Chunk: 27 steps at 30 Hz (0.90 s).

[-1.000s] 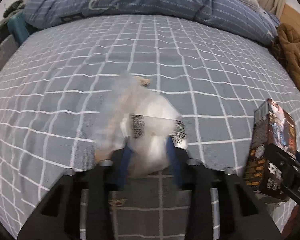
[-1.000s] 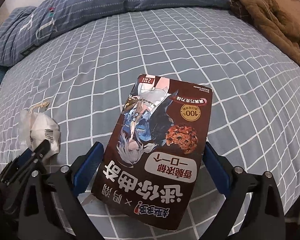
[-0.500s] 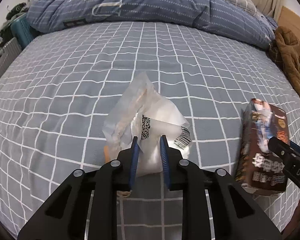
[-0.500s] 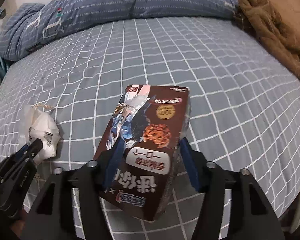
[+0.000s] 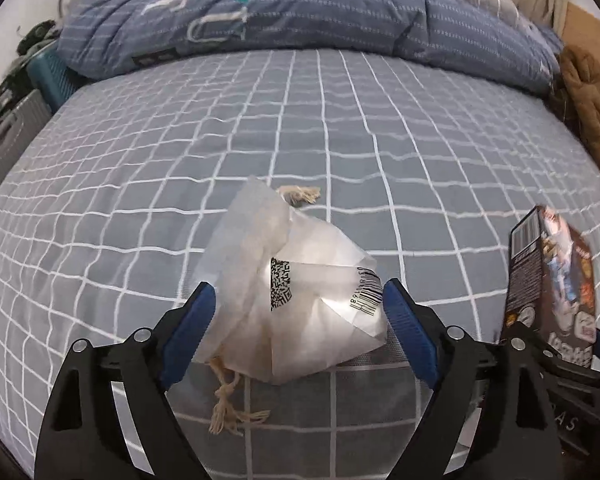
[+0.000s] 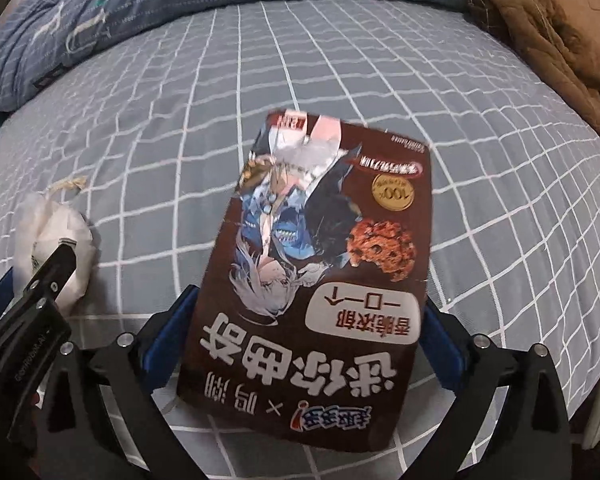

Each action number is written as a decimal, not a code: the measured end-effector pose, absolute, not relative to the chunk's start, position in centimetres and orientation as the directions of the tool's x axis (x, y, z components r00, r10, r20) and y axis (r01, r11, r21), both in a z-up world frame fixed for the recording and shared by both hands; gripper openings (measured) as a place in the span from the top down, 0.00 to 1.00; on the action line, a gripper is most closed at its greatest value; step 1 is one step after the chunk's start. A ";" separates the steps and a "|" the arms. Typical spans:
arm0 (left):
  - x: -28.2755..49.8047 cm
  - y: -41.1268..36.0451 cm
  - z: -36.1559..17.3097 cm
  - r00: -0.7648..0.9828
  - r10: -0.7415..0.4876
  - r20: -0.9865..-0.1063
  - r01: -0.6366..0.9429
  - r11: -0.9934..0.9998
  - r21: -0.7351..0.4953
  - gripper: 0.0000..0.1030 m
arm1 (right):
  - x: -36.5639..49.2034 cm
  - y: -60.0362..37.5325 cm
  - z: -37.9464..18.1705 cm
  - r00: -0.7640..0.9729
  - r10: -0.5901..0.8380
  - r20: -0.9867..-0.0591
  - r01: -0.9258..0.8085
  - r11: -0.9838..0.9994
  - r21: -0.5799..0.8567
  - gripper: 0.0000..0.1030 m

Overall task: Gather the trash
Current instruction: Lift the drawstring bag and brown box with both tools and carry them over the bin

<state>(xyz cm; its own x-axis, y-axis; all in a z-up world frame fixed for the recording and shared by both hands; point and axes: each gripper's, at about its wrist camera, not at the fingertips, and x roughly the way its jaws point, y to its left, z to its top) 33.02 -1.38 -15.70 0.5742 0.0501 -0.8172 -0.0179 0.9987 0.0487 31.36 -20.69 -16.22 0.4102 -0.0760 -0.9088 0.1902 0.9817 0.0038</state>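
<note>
A crumpled white plastic bag (image 5: 300, 280) with a barcode and a frayed string (image 5: 232, 404) lies on the checked bed sheet (image 5: 340, 120). My left gripper (image 5: 300, 308) straddles it, and its jaws are opening, blue pads just off the bag's sides. A brown cookie box (image 6: 320, 264) with a cartoon figure lies blurred between the spread fingers of my right gripper (image 6: 306, 316), whose jaws are also opening. The box (image 5: 548, 280) shows tilted at the right edge of the left wrist view. The bag (image 6: 60, 224) sits left of the box.
A folded blue quilt (image 5: 300, 12) lies across the far end of the bed. A brown jacket (image 6: 540, 40) is heaped at the far right corner. A teal object (image 5: 48, 76) and a grey case (image 5: 8, 136) stand beside the bed on the left.
Half a second ago the left jaws pinched the bag tightly; now they stand wide and the bag rests on the sheet. The right jaws squeezed the box, then spread, and its face turned flat again.
</note>
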 end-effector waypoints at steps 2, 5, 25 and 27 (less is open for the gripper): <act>33.1 -1.4 -16.1 0.575 0.055 -0.816 -0.015 0.998 0.057 0.19 | 31.3 -20.7 -16.4 0.417 -0.076 -0.906 0.190 0.982 0.005 0.07; 33.5 -1.1 -16.8 0.551 0.013 -0.835 0.005 1.000 0.019 0.45 | 30.8 -20.6 -16.5 0.439 -0.076 -0.895 0.179 0.984 0.004 0.10; 29.5 -0.6 -14.1 0.587 -0.019 -0.810 -0.017 0.999 -0.036 0.62 | 26.7 -21.1 -14.6 0.522 -0.016 -0.853 0.068 0.997 0.023 0.11; 28.8 -0.6 -13.4 0.593 -0.018 -0.805 -0.017 0.999 -0.035 0.62 | 26.2 -21.1 -14.1 0.530 -0.012 -0.848 0.059 0.998 0.023 0.11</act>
